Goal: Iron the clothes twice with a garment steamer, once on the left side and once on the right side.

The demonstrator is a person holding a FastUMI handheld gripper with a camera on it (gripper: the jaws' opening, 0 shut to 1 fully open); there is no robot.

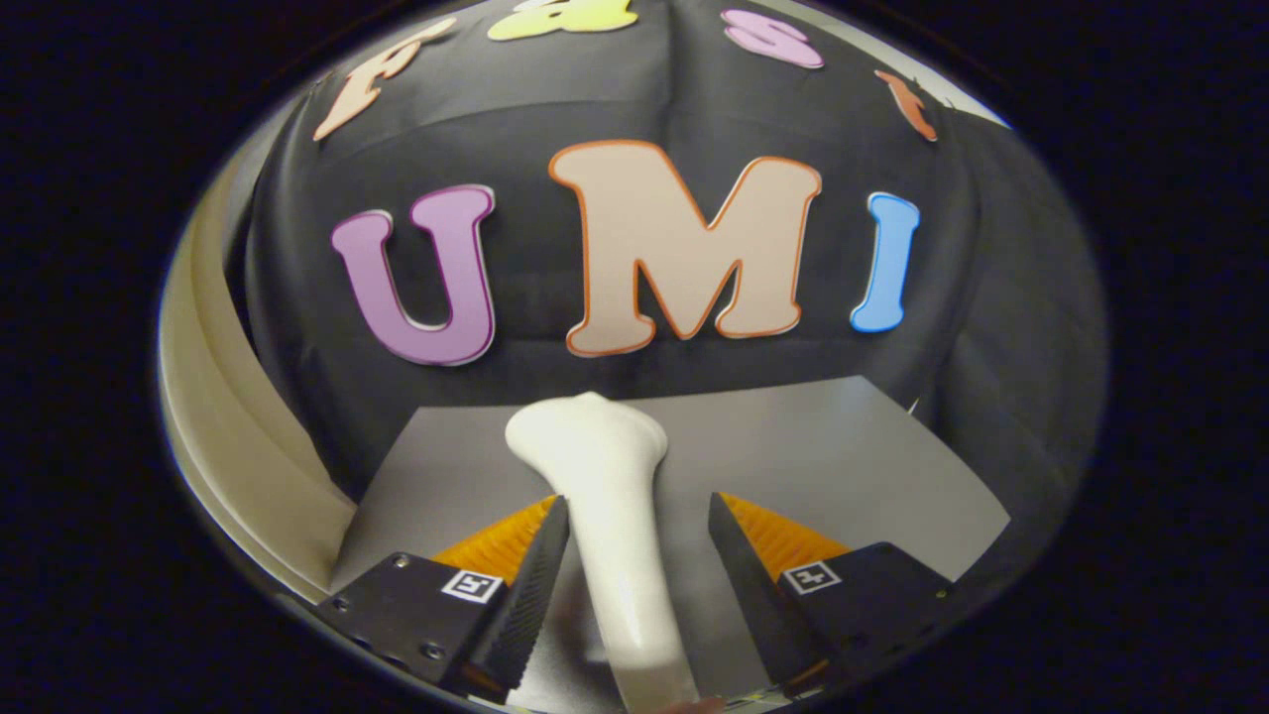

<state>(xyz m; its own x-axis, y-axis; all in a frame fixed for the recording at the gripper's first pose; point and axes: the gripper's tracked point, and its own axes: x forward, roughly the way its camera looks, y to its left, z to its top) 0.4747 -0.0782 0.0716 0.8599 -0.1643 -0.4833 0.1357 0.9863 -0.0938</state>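
The gripper is straddling the white garment steamer lying on the grey tabletop, its jaws standing apart on either side of the handle and not yet pressing it, likely lining up to clamp and lift.

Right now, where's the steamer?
In the gripper view, the white steamer lies on the grey table between the open gripper's fingers, nearer the left finger, its head pointing beyond them.
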